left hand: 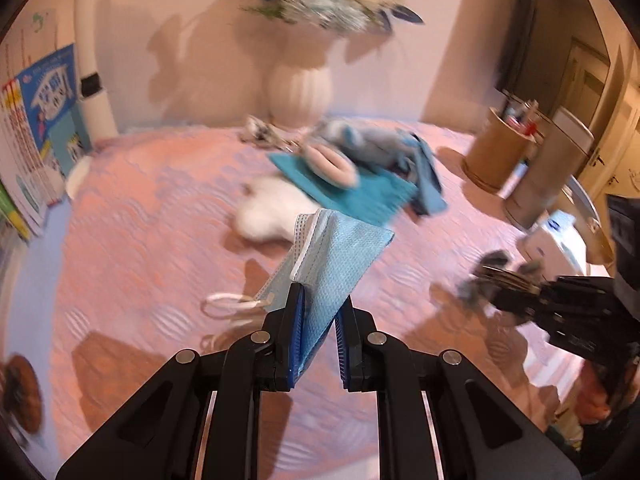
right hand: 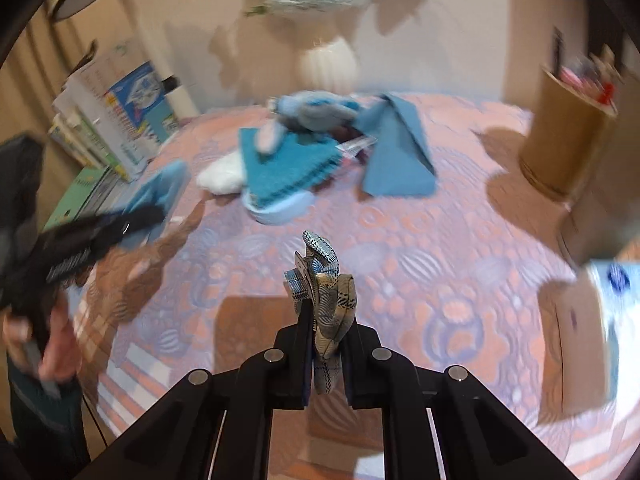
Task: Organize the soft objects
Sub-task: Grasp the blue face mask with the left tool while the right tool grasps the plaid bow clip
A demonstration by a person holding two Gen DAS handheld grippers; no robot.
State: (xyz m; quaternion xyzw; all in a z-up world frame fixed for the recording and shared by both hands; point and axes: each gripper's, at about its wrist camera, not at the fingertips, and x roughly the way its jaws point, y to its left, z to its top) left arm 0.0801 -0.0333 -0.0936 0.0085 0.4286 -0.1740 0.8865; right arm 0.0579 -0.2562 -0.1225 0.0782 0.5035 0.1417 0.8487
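Note:
My left gripper [left hand: 319, 304] is shut on a light blue face mask [left hand: 336, 256] and holds it above the pink patterned table [left hand: 140, 248]; its white ear loops [left hand: 228, 304] hang to the left. My right gripper [right hand: 326, 316] is shut on a plaid fabric bow [right hand: 326, 300], also seen in the left wrist view [left hand: 492, 276]. A pile at the back holds a teal towel [left hand: 352, 190], a grey-blue plush toy [left hand: 360, 142], a white fluffy item [left hand: 268, 208] and a folded blue cloth [right hand: 400, 152].
A white vase [left hand: 300, 92] with flowers stands at the back wall. Books [left hand: 36, 128] lean at the left. A brown cylindrical holder [left hand: 496, 152] and a tissue box [left hand: 556, 240] stand at the right. A brown item [left hand: 22, 392] lies at the near left.

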